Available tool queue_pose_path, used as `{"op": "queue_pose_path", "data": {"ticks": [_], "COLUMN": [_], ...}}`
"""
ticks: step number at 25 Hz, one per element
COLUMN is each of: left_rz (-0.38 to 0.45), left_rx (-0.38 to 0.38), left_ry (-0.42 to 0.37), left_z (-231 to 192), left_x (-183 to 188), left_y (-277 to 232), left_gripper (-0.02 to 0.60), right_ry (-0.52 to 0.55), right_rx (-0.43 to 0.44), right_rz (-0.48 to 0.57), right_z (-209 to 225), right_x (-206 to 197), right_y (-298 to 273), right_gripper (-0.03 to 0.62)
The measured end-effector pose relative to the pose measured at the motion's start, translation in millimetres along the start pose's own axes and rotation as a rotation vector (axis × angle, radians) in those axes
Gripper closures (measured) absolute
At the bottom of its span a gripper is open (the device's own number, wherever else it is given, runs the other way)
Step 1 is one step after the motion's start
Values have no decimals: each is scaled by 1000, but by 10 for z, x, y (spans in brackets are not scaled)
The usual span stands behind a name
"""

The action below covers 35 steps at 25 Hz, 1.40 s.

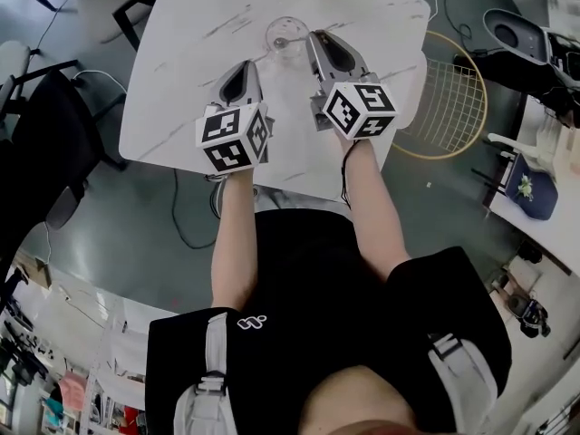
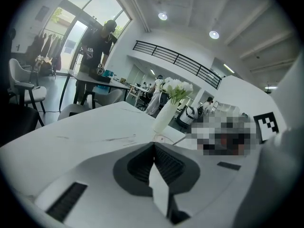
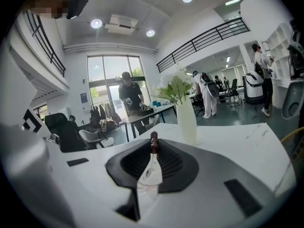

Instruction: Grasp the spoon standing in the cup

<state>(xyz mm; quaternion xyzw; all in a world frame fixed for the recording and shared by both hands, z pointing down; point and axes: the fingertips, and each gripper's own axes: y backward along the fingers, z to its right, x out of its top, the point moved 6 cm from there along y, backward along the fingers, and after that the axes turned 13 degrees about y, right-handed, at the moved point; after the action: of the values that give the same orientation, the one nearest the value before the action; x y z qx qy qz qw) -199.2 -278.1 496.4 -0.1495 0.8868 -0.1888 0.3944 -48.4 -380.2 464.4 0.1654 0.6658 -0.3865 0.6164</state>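
Marble table held a cup; the right gripper pinched the spoon, while the left gripper was shut, empty.

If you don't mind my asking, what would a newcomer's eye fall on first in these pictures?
Most striking are the two black-and-white marker cubes on the left gripper and right gripper, held out over the white marble table. Just beyond their tips stands a clear cup, and the right gripper is shut on the dark-tipped spoon. A white vase of pale flowers stands at the table's far edge.
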Motion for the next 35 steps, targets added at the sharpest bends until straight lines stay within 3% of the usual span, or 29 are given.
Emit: {"op": "queue_pose_path", "data": {"ticks": [14,22,35], "left_rz": [93,138,176], "left_rx": [-127,-195,-175], "left_ry": [-87,-170,-200], "left_z": [352,660,729], "left_x": [339,509,450], "left_y": [439,618,838], "left_gripper": [568,568,568], "right_ry": [72,122,120], "right_rx": [-75,-172,-214], "right_rz": [154,250,289], "right_z": [-365,-222,-165], "right_x": [472,807,791], "right_y": [710,1171,1480], "right_gripper": [549,549,549]}}
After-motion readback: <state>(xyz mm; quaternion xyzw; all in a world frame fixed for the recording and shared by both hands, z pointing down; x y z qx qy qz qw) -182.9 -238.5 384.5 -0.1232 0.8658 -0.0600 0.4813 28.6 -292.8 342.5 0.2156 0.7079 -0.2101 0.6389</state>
